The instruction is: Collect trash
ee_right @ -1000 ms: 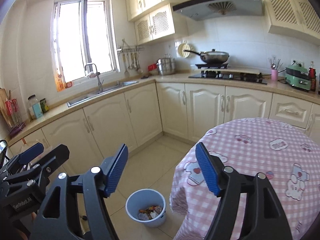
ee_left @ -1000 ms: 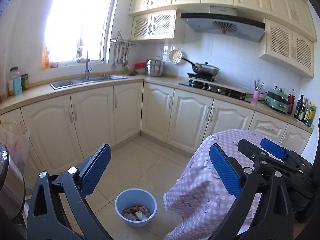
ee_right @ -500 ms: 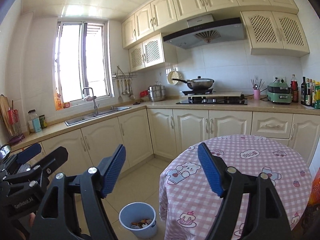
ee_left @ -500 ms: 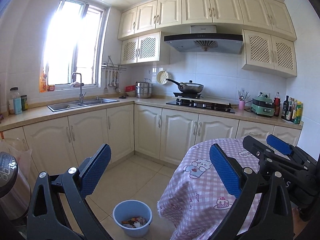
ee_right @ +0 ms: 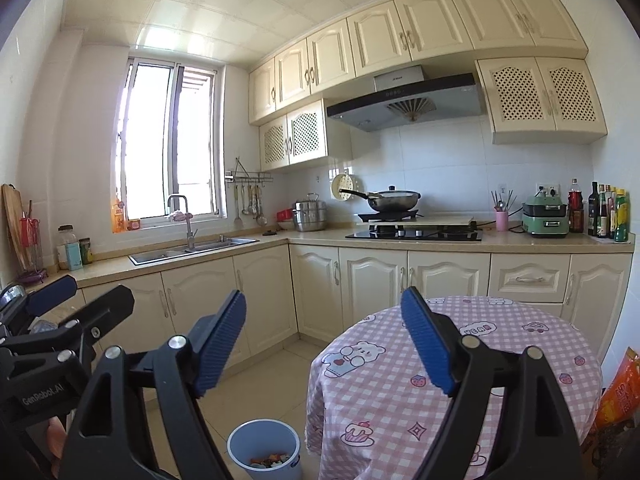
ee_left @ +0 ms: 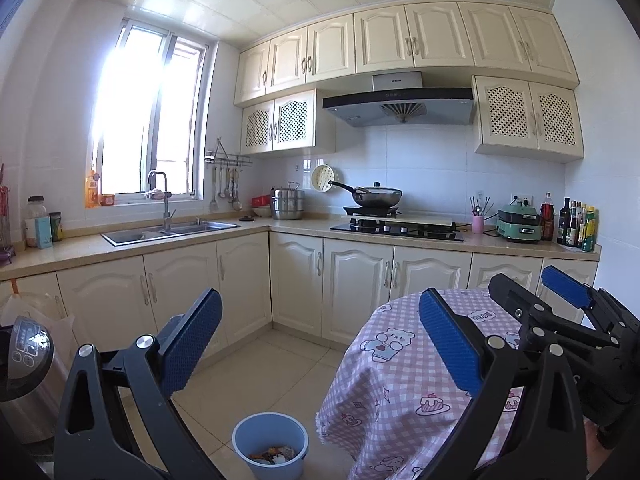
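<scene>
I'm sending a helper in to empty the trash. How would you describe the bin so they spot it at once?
Find the round table with the pink checked cloth. On the tiled floor just left of its foot stands a small light-blue bucket, open-topped with scraps inside. It is the only blue container down there; the steel appliance further left has a lid.

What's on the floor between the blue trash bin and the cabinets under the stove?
Nothing: in both wrist views only bare beige floor tile runs from the blue trash bin to the lower cabinets.
</scene>
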### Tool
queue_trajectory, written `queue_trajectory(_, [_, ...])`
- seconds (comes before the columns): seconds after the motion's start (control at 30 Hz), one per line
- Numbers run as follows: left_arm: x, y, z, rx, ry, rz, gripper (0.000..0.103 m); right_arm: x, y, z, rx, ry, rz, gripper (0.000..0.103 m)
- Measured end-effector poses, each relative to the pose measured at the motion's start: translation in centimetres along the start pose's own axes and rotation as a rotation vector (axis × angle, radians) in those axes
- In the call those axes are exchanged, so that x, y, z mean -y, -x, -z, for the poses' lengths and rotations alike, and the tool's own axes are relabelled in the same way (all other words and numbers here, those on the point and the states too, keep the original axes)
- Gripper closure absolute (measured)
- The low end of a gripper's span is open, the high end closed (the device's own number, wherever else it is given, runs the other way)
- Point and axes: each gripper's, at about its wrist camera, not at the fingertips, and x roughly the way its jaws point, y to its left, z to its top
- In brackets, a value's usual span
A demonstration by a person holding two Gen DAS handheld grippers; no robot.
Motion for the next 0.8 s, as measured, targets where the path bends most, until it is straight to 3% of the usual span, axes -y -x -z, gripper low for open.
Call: queue_trajectory(0.8, [0.31, 0.5, 0.46, 0.011, -0.007, -0.017, 0.008, -0.18, 0.72, 0.51, 0.026, -0.001, 0.012, 0.023])
